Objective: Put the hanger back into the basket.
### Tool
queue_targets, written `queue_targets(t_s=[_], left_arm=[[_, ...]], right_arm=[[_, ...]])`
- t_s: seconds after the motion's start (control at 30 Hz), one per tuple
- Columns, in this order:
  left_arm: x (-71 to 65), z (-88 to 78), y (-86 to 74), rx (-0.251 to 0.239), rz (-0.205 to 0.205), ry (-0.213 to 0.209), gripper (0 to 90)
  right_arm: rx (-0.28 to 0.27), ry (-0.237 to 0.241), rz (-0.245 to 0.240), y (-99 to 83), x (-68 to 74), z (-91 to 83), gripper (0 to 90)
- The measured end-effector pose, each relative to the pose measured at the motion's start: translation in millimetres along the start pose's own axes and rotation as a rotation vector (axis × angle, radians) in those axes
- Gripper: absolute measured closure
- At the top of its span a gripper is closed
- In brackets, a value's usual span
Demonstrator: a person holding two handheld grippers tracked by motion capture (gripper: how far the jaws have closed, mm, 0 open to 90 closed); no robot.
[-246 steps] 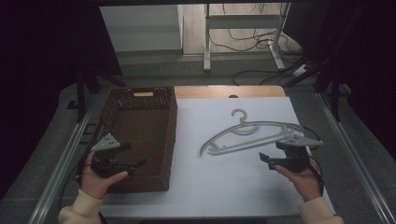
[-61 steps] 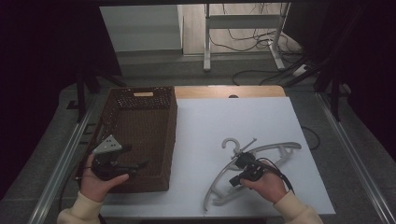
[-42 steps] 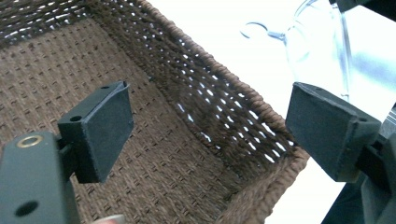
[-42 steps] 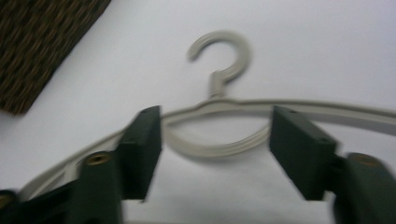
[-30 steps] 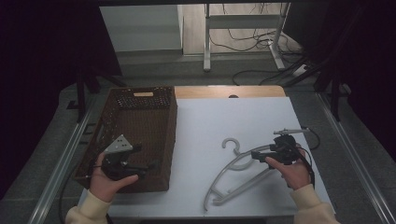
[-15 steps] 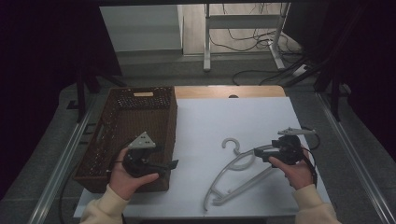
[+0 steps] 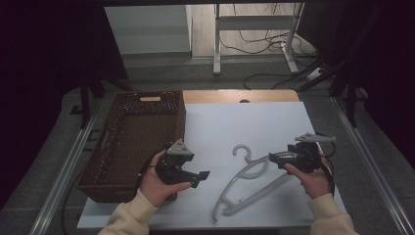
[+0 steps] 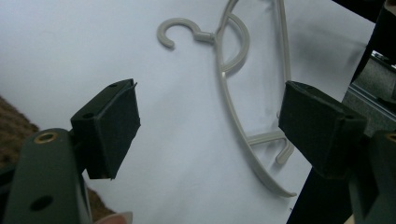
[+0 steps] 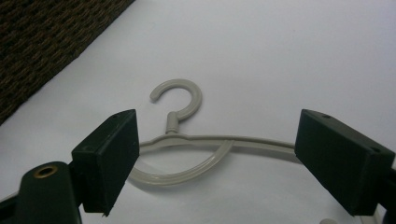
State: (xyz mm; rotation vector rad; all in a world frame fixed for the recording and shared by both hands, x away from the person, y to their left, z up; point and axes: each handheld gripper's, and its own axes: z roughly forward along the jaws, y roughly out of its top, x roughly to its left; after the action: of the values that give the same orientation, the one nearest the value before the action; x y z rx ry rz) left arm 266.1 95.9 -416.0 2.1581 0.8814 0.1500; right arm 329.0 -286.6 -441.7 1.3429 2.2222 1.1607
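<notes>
A grey plastic hanger (image 7: 250, 160) lies flat on the white table top (image 7: 244, 122), hook pointing away. My right gripper (image 7: 272, 157) hovers open just right of its neck; in the right gripper view the hanger (image 9: 173, 122) lies ahead between my spread pads (image 9: 112, 154), untouched. My left gripper (image 7: 203, 175) is by the basket's front right corner, pointing right at the hanger (image 8: 204, 35). Its jaws have just been closing slightly but stand open with nothing between them.
A brown wicker basket (image 7: 137, 142) stands empty at the left of the table, its weave also in the right gripper view (image 9: 46, 37). Metal rails run along both table sides. A desk frame and cables stand on the floor beyond the far edge.
My left hand has travelled right, from over the basket to its front right corner. My right gripper, down on the hanger two seconds ago, has pulled off to the right; the hanger stays put.
</notes>
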Motion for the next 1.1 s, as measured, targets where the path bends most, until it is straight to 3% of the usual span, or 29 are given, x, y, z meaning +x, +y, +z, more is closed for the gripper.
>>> queue_targets(t_s=[0.43,0.7,1.1], left_arm=[[-12.0,26.9,6.4,0.030,0.033,-0.079,21.8],[-14.1,38.3,9.8,0.046,0.035,-0.091,22.1],[-14.5,63.9,14.8,0.087,0.028,-0.118,26.9]], right_arm=[[0.002,-0.009,-0.006,-0.6,-2.0,0.6,14.4],[0.046,-0.019,-0.003,-1.8,-2.8,4.7,15.7],[0.057,-0.022,0.004,-2.7,-4.3,6.5,16.2]])
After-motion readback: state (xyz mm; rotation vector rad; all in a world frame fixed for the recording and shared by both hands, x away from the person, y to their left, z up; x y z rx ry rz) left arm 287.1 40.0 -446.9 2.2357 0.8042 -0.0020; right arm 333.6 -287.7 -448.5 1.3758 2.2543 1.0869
